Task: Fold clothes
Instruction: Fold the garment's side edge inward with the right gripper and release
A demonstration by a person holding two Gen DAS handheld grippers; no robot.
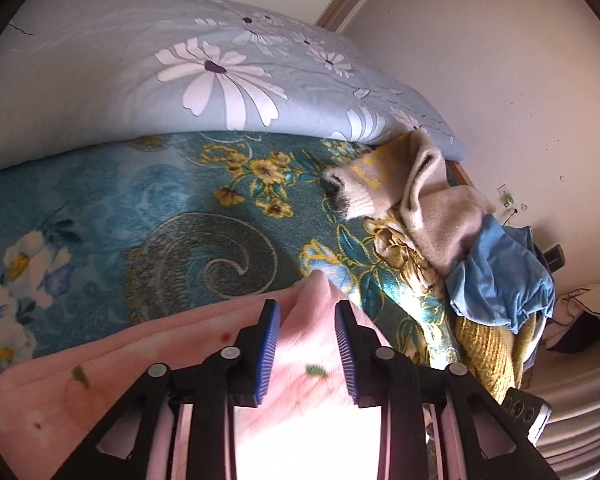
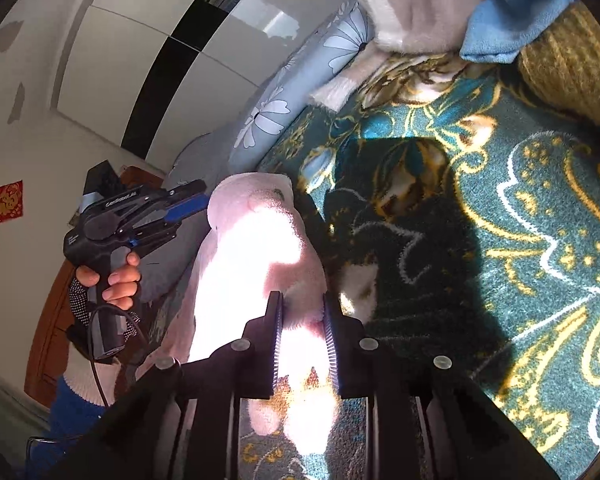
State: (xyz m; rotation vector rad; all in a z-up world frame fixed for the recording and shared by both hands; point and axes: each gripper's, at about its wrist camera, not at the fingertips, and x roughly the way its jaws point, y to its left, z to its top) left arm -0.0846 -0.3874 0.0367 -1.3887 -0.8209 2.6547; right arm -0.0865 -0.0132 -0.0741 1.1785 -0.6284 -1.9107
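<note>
A pink fleece garment (image 1: 100,360) with small red and green prints lies on the teal flowered blanket (image 1: 180,208). My left gripper (image 1: 306,312) has pink cloth bunched between its blue pads, which stand a little apart. My right gripper (image 2: 303,312) is closed on the same pink garment (image 2: 256,248), which is bunched and lifted in bright sunlight. The left gripper also shows in the right wrist view (image 2: 188,206), held in a hand, its tips at the garment's far end.
A pale blue daisy-print quilt (image 1: 220,64) lies along the back. A pile of clothes, beige fleece (image 1: 432,216), blue cloth (image 1: 500,276) and mustard knit (image 1: 488,356), sits at the bed's right end. A white wardrobe (image 2: 148,40) stands behind.
</note>
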